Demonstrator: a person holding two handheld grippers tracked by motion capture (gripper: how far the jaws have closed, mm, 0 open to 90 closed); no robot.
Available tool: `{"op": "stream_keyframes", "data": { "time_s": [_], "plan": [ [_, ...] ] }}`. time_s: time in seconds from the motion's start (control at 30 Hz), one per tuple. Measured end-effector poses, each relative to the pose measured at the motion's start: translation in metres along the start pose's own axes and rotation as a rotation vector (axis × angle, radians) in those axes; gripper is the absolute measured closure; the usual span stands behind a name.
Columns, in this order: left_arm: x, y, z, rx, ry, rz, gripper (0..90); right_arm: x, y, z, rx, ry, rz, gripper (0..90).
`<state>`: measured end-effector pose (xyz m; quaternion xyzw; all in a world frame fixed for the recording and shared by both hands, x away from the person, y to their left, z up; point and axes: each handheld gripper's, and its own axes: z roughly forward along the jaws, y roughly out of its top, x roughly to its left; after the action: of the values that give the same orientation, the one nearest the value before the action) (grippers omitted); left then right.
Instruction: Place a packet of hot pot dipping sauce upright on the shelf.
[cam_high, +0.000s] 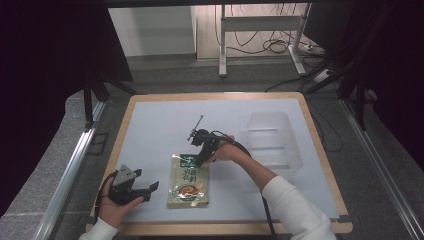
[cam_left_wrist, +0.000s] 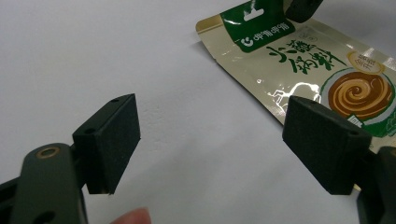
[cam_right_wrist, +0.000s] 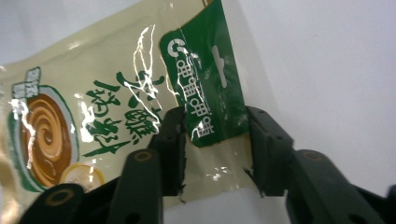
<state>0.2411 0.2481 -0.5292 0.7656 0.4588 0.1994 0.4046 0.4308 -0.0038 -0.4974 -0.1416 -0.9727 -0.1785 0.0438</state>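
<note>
Grip is the whole matter at this moment. Near the middle of the high view the right claw (cam_high: 201, 150) reaches down to the top edge of the snack pouch (cam_high: 188, 181), which lies flat on the white table (cam_high: 150, 125), label up, in the lower centre of the frame. In the right gripper view the two black jaws stand on either side of the pouch's green header strip (cam_right_wrist: 205, 88), narrowed round it and touching or nearly touching its edges, though whether they have truly pinched it I cannot tell (the film is glossy and buckles between them).

My judgement: the step in hand is taking hold of the pouch by that header. To do it well, the jaws should bite on the flat sealed strip, not the puffed body, and close squarely so the foil does not slide out sideways. A slow lift would show whether the hold is sound.

At the lower left of the high view, the left claw (cam_high: 145, 190) rests low in the person's hand, jaws spread wide with nothing between them, just beside the pouch. A clear plastic container (cam_high: 272, 140) stands at centre right, well apart.
</note>
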Motion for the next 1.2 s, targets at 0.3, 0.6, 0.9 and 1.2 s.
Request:
{"op": "stream_keyframes", "data": {
  "time_s": [0.3,0.6,0.9,1.2],
  "plan": [
    [0.000,0.000,0.000,-0.001,0.002,0.000,19.1,0.001,-0.001,-0.003,-0.003,-0.056,-0.034,87.5],
    [0.000,0.000,-0.001,-0.002,0.003,0.001,19.1,0.005,0.000,-0.009,-0.010,-0.054,-0.059,89.1],
    [0.001,0.001,-0.001,0.001,0.003,0.003,19.0,0.013,0.002,-0.025,-0.024,-0.057,-0.077,89.5],
    [0.001,0.001,-0.002,-0.005,0.004,-0.003,19.1,0.036,0.008,-0.063,-0.071,-0.092,-0.130,89.7]
  ]
}}
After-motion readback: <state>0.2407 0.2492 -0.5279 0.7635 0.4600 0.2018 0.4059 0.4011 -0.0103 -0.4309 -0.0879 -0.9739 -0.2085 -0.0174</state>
